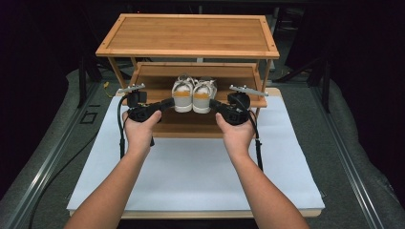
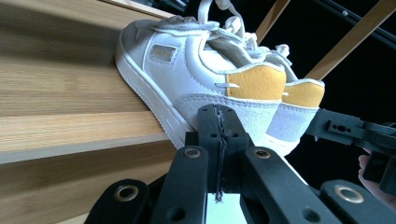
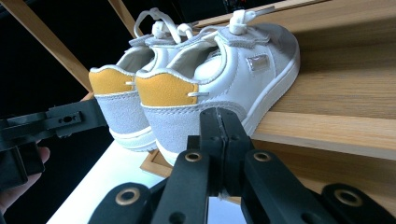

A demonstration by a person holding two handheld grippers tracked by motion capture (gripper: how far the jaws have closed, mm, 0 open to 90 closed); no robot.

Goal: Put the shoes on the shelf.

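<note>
Both small white sneakers with mustard-yellow heel tabs [image 1: 192,94] stood paired on the bamboo rack's lower shelf [image 1: 153,71], while the left tongs [image 1: 168,103] and right tongs [image 1: 213,104], closed on nothing, flanked their heels, so placing looked finished.

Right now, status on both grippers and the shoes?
Left gripper shut, empty, at left shoe's heel. Right gripper shut, empty, at right shoe's heel. Pair on rack's lower shelf. Nothing in the way.

Two shoes [image 1: 192,95], one wooden rack [image 1: 187,34], two hand-held grippers [image 1: 167,104], one white board [image 1: 200,167].
</note>
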